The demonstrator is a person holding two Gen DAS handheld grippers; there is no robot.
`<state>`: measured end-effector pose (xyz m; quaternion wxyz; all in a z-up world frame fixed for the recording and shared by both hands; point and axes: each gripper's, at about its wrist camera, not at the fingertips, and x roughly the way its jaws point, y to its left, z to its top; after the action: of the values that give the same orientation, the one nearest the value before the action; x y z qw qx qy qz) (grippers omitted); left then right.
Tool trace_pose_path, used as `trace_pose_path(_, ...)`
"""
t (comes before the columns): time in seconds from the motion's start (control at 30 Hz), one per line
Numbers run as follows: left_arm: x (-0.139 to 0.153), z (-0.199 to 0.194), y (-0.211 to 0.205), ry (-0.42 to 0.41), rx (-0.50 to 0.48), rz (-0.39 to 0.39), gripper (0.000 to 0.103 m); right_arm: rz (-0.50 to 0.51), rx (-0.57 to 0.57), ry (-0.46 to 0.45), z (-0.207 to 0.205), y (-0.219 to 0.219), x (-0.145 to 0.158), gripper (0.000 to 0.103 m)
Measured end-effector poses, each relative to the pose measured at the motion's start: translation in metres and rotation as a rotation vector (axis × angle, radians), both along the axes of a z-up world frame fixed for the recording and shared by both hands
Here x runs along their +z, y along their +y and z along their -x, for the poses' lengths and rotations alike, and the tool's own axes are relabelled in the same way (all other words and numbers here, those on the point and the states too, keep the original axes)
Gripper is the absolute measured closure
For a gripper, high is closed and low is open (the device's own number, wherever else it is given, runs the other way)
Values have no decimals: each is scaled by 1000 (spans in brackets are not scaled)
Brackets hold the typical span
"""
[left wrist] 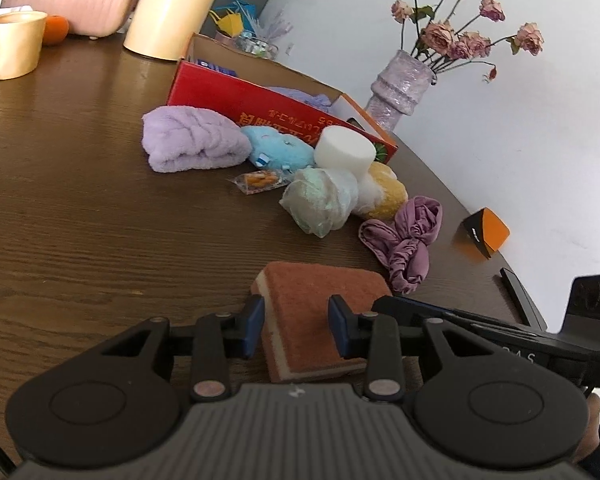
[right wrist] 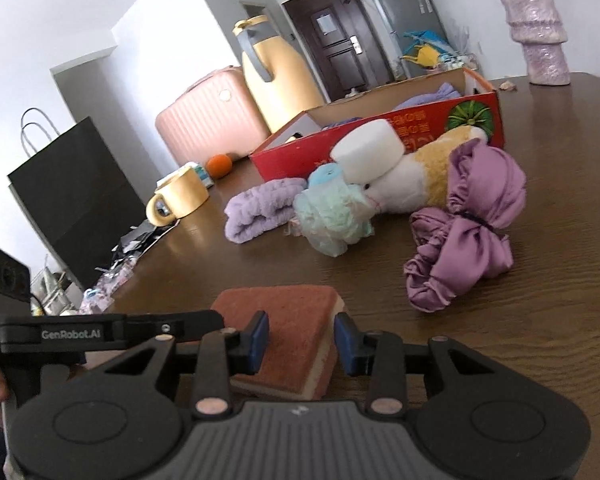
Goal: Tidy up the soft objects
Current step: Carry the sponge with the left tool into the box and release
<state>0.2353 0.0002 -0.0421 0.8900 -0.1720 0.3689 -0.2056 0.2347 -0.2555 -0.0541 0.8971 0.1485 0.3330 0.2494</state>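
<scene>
1. Dark wood bench (left wrist: 80,208) fills both views; red box (left wrist: 268,108) at upper centre, soft items piled in front of it.
2. My left gripper (left wrist: 296,330) and right gripper (right wrist: 300,344): both sets of fingers clamped on the brown sponge (left wrist: 320,292), bottom centre.
3. Purple scrunchie (right wrist: 468,232) lies right of the sponge, apart.

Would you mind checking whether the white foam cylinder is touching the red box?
Cannot tell. In both wrist views the white foam cylinder overlaps the red box wall, but neither shows a contact line or a gap plainly.
</scene>
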Motion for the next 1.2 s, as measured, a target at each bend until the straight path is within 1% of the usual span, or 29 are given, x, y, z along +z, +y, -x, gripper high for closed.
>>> trace_pose_path(0.07,1,-2,-1,1,-15,3,72,5,5,-6,-1,1,3,75)
trace_pose_path(0.13,4,-3,-3,-22,-15,-18,72,0,3,-18,-4,0,9,76)
trace_pose_path(0.23,17,-10,-3,-49,-12,-11,72,3,-13,-83,-14,1,32,76)
trace_pose_path(0.3,32,-21,-5,-86,-30,-11,72,3,-20,-125,-34,1,50,76)
trace_pose_path(0.37,52,-38,-9,-121,-41,-13,72,-4,-20,-162,-68,2,71,76)
trace_pose_path(0.43,78,-65,-15,-158,-41,-12,72,2,-16,-183,-108,6,88,76)
trace_pose_path(0.47,93,-86,-20,-164,-33,-9,72,12,-19,-187,-134,9,96,76)
trace_pose_path(0.5,106,-102,-27,-163,-27,-12,72,22,-17,-177,-159,13,101,76)
trace_pose_path(0.53,112,-127,-25,-163,-26,-24,72,37,-9,-155,-187,18,104,76)
trace_pose_path(0.6,119,-186,-22,-155,0,-74,71,43,-17,-76,-243,26,103,75)
trace_pose_path(0.63,117,-210,-20,-142,2,-97,71,60,1,-23,-273,32,98,74)
trace_pose_path(0.67,114,-241,-18,-108,16,-121,71,65,-4,27,-296,36,92,73)
trace_pose_path(0.7,108,-269,-16,-46,43,-131,70,77,-1,61,-314,40,86,72)
trace_pose_path(0.73,102,-288,-16,-16,47,-144,70,88,12,91,-333,44,78,72)
trace_pose_path(0.8,89,-326,-21,8,52,-225,70,59,-17,192,-370,48,59,73)
trace_pose_path(0.83,82,-341,-22,27,52,-253,70,43,-20,242,-386,50,49,76)
trace_pose_path(0.87,74,-359,-24,65,53,-281,70,40,5,277,-397,54,41,76)
trace_pose_path(0.9,68,-370,-25,83,67,-328,65,54,31,297,-403,59,35,76)
trace_pose_path(0.93,63,-375,-25,86,90,-365,63,72,26,301,-405,63,30,76)
trace_pose_path(0.97,59,-379,-27,79,105,-404,62,98,19,283,-405,68,29,76)
trace_pose_path(1.0,54,-381,-28,72,97,-444,61,118,35,268,-405,72,28,76)
trace_pose_path(1.03,51,-378,-30,44,83,-470,60,130,43,260,-403,74,29,75)
trace_pose_path(1.1,51,-371,-30,20,88,-484,59,140,47,252,-402,77,31,75)
trace_pose_path(1.2,56,-363,-22,17,83,-453,59,151,21,220,-398,72,44,75)
